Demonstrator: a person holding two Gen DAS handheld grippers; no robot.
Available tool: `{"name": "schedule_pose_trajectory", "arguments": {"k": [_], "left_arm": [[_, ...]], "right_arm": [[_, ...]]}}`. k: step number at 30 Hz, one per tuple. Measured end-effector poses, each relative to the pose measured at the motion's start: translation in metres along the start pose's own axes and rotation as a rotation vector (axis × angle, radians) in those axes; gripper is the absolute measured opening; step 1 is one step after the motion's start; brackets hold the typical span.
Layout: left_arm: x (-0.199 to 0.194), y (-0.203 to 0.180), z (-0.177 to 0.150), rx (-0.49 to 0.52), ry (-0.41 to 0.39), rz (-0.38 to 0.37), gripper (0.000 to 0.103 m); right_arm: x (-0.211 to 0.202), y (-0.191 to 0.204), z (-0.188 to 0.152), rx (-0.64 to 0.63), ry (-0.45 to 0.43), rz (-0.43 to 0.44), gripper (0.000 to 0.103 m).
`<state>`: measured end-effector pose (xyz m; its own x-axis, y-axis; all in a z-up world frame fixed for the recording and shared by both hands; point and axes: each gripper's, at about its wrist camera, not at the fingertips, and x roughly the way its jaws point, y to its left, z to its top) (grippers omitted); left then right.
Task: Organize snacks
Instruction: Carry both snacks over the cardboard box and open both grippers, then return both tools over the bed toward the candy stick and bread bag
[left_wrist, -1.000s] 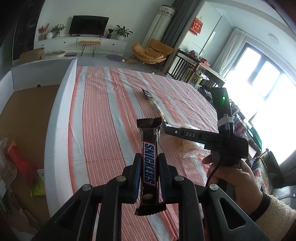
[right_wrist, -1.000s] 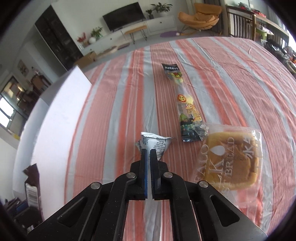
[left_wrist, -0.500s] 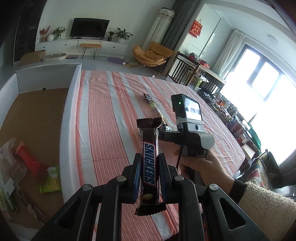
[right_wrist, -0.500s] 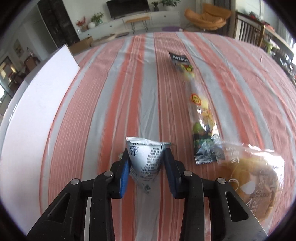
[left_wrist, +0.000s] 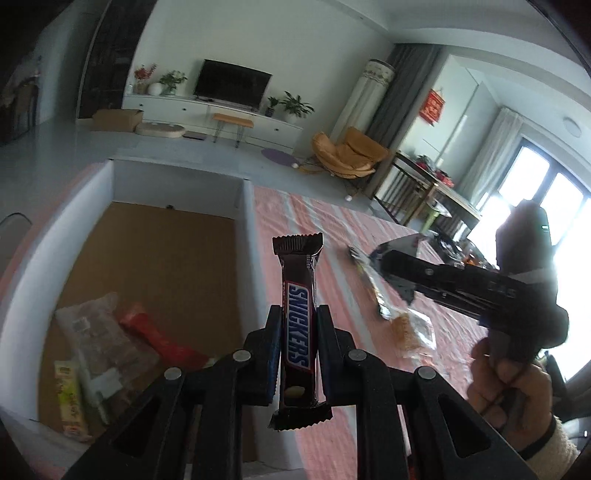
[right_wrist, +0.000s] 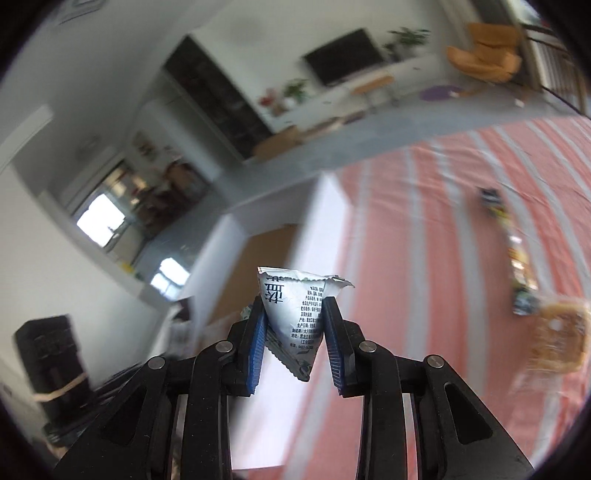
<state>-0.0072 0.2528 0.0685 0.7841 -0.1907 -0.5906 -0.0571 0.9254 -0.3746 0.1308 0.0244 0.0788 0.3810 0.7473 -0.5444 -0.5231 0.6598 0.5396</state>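
Snickers bar stood upright, clamped in left gripper above the white box edge. Right gripper pinched a silver triangular packet, lifted off the striped tablecloth. Bread pack lay on the cloth.

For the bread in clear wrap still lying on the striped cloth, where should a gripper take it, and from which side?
The wrapped bread lies flat beside the long snack packet. A likely good hold is its loose wrapper edge on the side away from that packet, approached low from the open striped tablecloth; the flat loaf itself looks too broad for narrow jaws.
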Motion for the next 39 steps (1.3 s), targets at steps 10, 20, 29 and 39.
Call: {"name": "schedule_pose_trajectory", "arguments": {"k": [10,20,29,39], "left_arm": [[-0.012,0.062,-0.026,-0.115,0.007,0.327,0.078],[0.069,-0.065,-0.042,0.109,0.148,-0.033,0.088],[0.186,-0.155,-0.084,0.266,0.315,-0.038,0.09],[0.24,-0.124,-0.11,0.33,0.317,0.167,0.09]], "right_arm": [[0.019,0.033,-0.027,-0.21,0.082,-0.176,0.07],[-0.065,-0.073,-0.079,-0.285,0.293,-1.073,0.076],[-0.092,-0.165,-0.148,0.219,0.282,-0.815,0.076],[-0.045,-0.171,-0.141,0.153,0.251,-0.711,0.078]]}}
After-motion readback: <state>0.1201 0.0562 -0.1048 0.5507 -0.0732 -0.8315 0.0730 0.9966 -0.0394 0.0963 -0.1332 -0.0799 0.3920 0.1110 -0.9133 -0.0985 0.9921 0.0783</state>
